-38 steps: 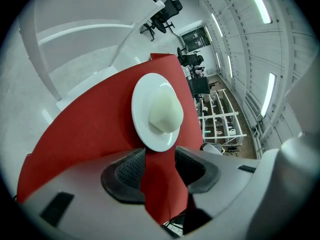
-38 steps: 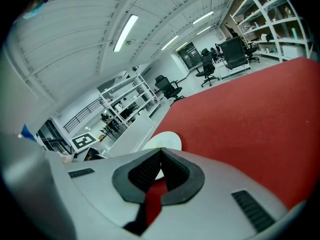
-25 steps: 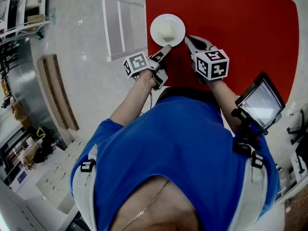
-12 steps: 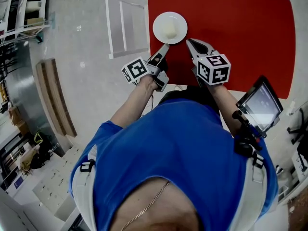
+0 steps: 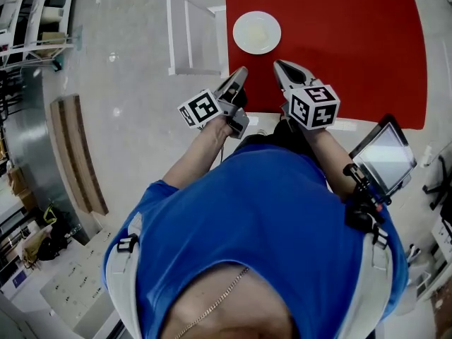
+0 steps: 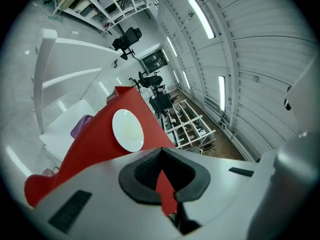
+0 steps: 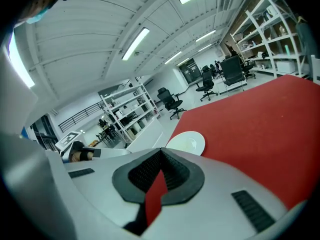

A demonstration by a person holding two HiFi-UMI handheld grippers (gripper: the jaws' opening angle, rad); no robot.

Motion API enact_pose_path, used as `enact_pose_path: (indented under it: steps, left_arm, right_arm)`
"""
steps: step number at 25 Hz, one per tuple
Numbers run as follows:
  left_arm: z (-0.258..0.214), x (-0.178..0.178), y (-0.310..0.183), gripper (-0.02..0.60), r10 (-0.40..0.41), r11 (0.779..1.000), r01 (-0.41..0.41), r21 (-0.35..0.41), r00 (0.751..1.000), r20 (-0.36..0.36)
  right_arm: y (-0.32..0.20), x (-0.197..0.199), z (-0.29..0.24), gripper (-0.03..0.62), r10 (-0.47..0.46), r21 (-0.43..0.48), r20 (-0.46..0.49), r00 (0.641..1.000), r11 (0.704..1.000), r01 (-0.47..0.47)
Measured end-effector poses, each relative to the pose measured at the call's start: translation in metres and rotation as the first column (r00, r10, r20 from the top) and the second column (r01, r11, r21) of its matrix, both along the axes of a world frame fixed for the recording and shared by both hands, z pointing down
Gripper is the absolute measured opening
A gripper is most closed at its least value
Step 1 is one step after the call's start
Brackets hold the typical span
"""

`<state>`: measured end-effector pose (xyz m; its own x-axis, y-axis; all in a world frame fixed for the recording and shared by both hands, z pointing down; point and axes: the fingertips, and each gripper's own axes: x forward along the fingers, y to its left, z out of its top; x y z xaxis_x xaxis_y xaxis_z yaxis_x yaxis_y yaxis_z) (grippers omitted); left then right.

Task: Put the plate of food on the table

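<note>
Nearest me, the left gripper (image 5: 241, 72): I read its jaws as just closed together, nothing between them. The right gripper (image 5: 278, 65) beside it is likewise pinched, empty. Beyond both, apart from them, the white plate (image 5: 257, 32) sits on the red table (image 5: 353, 48).

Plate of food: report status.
Left hand-held gripper jaws just closed, empty; right hand-held gripper shut, empty. White round plate of food sits on red table, clear of both. Nothing in the way.
</note>
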<state>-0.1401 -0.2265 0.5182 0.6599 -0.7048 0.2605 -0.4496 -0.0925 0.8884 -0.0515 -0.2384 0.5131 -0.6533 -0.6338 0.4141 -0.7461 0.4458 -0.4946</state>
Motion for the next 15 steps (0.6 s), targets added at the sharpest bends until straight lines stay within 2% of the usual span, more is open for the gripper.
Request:
enact_pose_path:
  steps: [15]
  left_arm:
    - [-0.015, -0.002, -0.028, 0.006, -0.003, 0.992, 0.005, 0.125, 1.0, -0.009]
  right_arm:
    - [-0.022, 0.001, -0.01, 0.002, 0.028, 0.072, 0.008, 1.0, 0.997, -0.028]
